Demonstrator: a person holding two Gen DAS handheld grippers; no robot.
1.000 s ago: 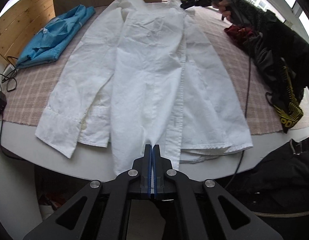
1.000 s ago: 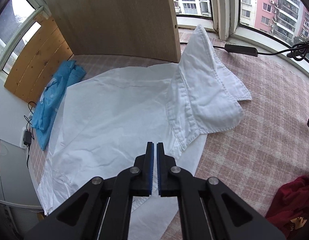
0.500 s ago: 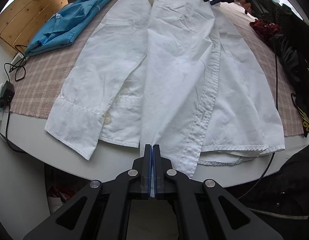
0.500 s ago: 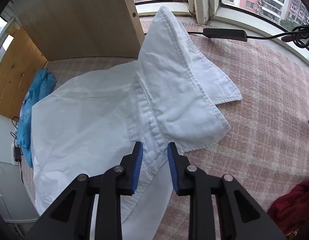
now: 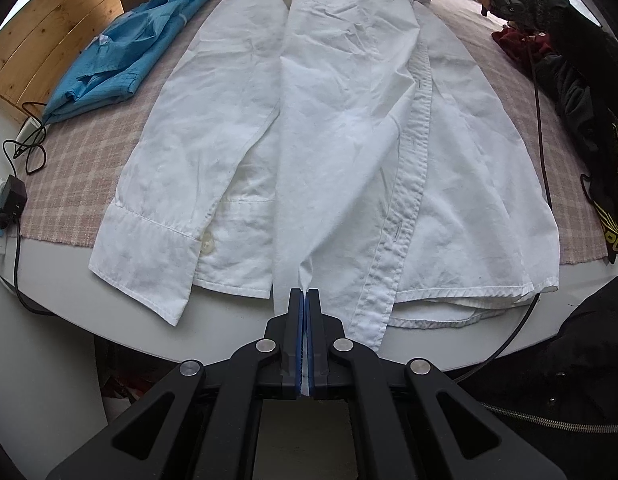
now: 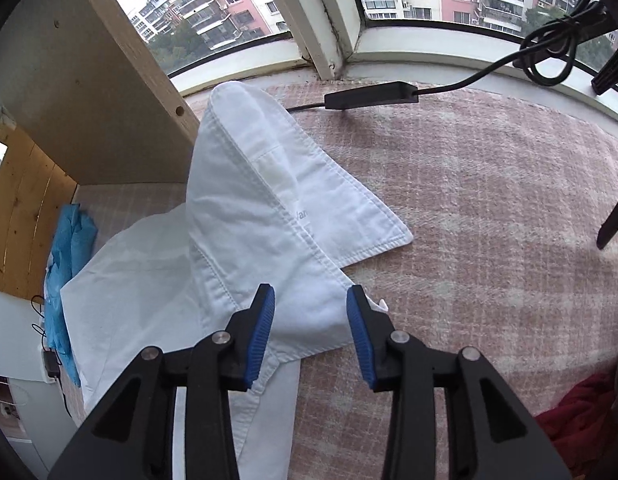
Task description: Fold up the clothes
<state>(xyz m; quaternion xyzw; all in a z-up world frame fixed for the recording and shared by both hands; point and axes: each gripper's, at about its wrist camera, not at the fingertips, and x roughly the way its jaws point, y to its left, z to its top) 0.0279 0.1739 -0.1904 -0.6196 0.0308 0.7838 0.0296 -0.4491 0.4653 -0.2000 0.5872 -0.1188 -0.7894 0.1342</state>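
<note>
The white shirt (image 5: 333, 128) lies spread over the checked cloth (image 5: 85, 160), collar (image 6: 261, 216) at twelve o'clock and hem at six in the left wrist view, where the left gripper (image 5: 304, 300) is clamped tight on a fold of the hem. If that gripper pulls while the collar end is free, the folded panel could slide and wrinkle, or the hem could slip off the table edge (image 5: 229, 320). A second ago the right gripper (image 6: 311, 312) was closed; now its jaws are opening, the collar edge lying loose between them.
</note>
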